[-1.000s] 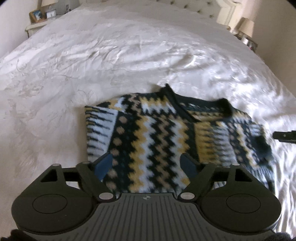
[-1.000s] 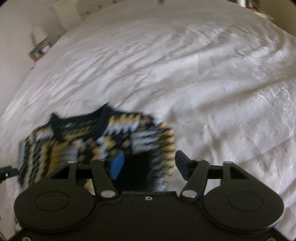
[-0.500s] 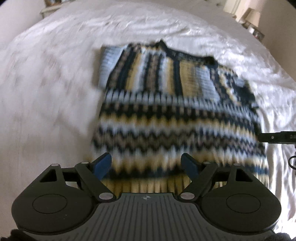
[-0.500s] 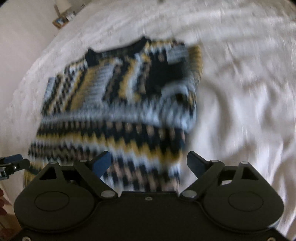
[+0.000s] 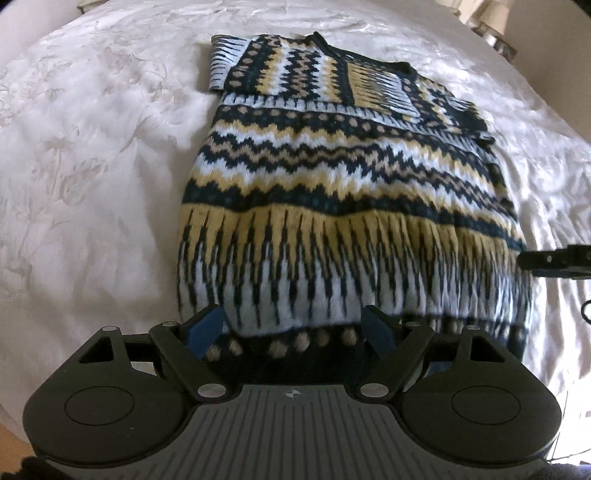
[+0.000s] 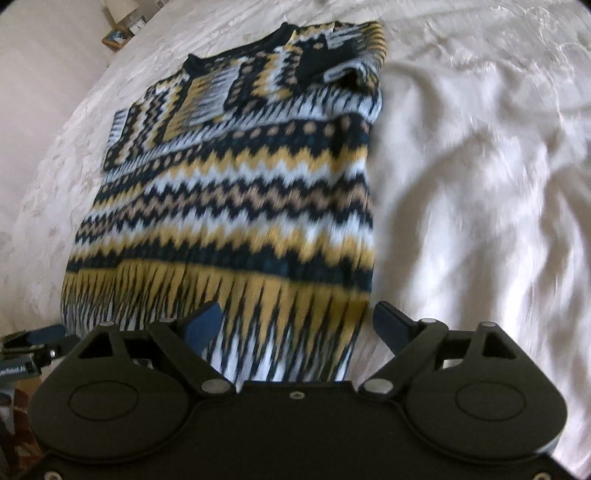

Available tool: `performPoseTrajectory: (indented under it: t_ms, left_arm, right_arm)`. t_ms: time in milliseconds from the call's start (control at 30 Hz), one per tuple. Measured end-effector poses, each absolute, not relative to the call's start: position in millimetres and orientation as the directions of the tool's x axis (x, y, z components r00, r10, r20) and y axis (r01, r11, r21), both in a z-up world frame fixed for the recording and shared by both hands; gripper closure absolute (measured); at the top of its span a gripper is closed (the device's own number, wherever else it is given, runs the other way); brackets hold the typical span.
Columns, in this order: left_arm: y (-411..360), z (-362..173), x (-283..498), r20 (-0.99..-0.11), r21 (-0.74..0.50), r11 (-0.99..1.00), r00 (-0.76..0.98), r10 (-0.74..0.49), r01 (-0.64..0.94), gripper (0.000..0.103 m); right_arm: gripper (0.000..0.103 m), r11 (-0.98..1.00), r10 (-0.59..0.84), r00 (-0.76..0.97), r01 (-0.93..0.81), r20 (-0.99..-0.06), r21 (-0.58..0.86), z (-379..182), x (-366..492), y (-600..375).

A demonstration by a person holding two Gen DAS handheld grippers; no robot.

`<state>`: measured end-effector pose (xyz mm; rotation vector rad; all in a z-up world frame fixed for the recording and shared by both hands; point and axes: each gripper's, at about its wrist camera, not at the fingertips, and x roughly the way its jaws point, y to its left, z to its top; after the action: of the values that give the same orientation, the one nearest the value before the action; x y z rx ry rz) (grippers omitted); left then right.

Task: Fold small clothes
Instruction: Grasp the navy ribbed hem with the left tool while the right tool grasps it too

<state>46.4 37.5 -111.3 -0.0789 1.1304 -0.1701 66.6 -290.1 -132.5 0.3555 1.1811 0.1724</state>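
I have the left hand-held gripper [image 5: 293, 328] positioned over the near left part of the sweater's hem, jaws spread wide and empty; the knit lies below and between the blue pads [image 5: 205, 328], but neither pad presses it. I judge this placement deliberate: the hem is the edge to be lifted for the next fold.

The sweater [image 5: 332, 177] lies flat on the white bedspread [image 5: 92, 166], roughly in the middle of the bed. Both sleeves are already folded in across the chest at the far end (the left sleeve cuff projects slightly past the body's left edge). Its long axis runs near to far: hem toward me, dark collar [image 6: 280, 31] pointing at the far end of the bed. The folded-in sleeves leave a narrow rectangle, which I judge ready for a hem-to-collar fold.

The right hand-held gripper [image 6: 297, 328] hangs over the near right corner of the hem. Its jaws have just been opening and now stand wide, with the sweater's right edge below the gap and nothing gripped. Both hand-held grippers sit at matching positions, so the hem can be raised evenly.
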Motion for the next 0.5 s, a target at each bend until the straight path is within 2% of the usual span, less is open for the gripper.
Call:
performPoseTrajectory:
  t_ms: [500]
  left_arm:
    - [64.9,-112.1,5.2,-0.854,-0.18,0.965,0.456,-0.25,0.192,0.021]
  right_arm:
    - [0.013,0.944,0.26,0.377,0.096,-0.889,0.317,-130.3,-23.6,-238.8]
